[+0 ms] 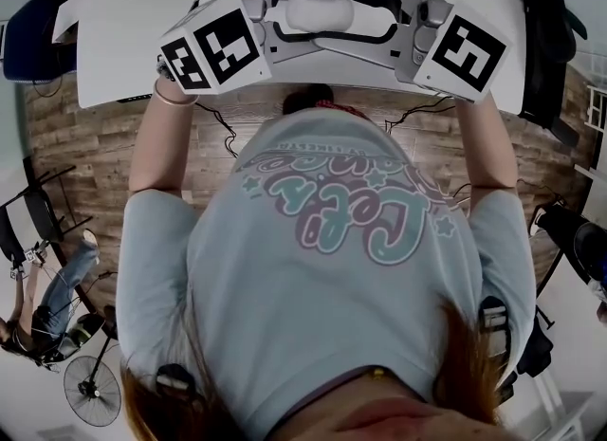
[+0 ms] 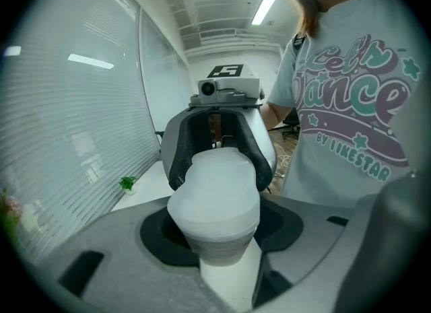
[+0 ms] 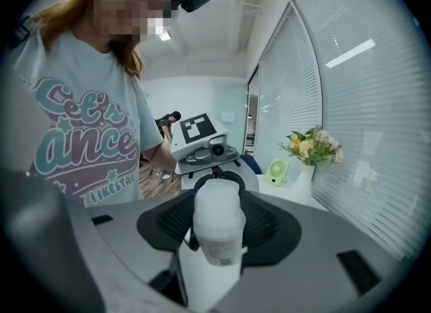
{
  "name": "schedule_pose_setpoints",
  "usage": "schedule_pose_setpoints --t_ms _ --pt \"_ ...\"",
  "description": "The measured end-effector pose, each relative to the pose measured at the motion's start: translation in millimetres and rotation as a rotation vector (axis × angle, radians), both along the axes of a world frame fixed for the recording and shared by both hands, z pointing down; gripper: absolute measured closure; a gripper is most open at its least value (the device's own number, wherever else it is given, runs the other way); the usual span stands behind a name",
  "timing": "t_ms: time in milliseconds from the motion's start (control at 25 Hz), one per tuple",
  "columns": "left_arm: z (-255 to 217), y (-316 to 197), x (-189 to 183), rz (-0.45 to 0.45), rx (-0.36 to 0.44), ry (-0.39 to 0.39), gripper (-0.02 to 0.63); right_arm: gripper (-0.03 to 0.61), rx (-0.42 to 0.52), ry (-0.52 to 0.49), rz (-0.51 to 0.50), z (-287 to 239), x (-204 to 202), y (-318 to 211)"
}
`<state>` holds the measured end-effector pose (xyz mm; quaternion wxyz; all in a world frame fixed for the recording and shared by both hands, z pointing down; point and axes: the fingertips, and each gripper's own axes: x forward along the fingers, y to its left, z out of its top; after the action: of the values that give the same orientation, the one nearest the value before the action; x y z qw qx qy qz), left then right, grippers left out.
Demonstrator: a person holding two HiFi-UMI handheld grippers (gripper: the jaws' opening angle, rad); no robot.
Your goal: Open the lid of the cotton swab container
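Note:
The cotton swab container (image 1: 320, 12) is a small white plastic tub held in the air above the white table (image 1: 133, 41), lying sideways between the two grippers. My left gripper (image 1: 287, 16) is shut on its left end and my right gripper (image 1: 368, 14) on its right end. In the left gripper view the container (image 2: 215, 200) fills the gap of my left gripper (image 2: 219, 231), with the right gripper (image 2: 219, 160) clamped on the far end. In the right gripper view the container (image 3: 217, 217) sits between the dark pads of my right gripper (image 3: 219, 231), with the left gripper (image 3: 214, 174) opposite.
Wooden floor (image 1: 237, 145) lies below the table's near edge, with cables on it. A standing fan (image 1: 92, 390) and a seated person (image 1: 57, 297) are at the lower left. A vase of flowers (image 3: 313, 149) and a small green fan (image 3: 276, 171) stand by the blinds.

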<state>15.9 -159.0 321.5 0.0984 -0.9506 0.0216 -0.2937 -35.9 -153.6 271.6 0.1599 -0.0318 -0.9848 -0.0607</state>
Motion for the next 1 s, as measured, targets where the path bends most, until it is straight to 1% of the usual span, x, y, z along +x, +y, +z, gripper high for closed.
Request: schedule_pose_setpoints --t_ms 280,480,640,800,1000 --pt "5 -4 -3 -0.007 -0.042 0.011 0.414 0.354 0.098 0.009 0.048 3 -3 -6" --pt "7 -6 -5 -0.01 -0.053 0.007 0.414 0.351 0.107 -0.039 0.081 -5 -4 -9" --pt "10 -9 -9 -0.017 -0.054 0.002 0.414 0.378 0.114 -0.073 0.097 -12 -6 -11" --pt "9 -11 -6 -0.027 -0.05 -0.001 0.414 0.405 0.127 -0.062 0.089 -12 -3 -11" --pt "10 -13 -9 -0.037 -0.056 0.006 0.414 0.439 0.135 -0.072 0.084 -15 -5 -12"
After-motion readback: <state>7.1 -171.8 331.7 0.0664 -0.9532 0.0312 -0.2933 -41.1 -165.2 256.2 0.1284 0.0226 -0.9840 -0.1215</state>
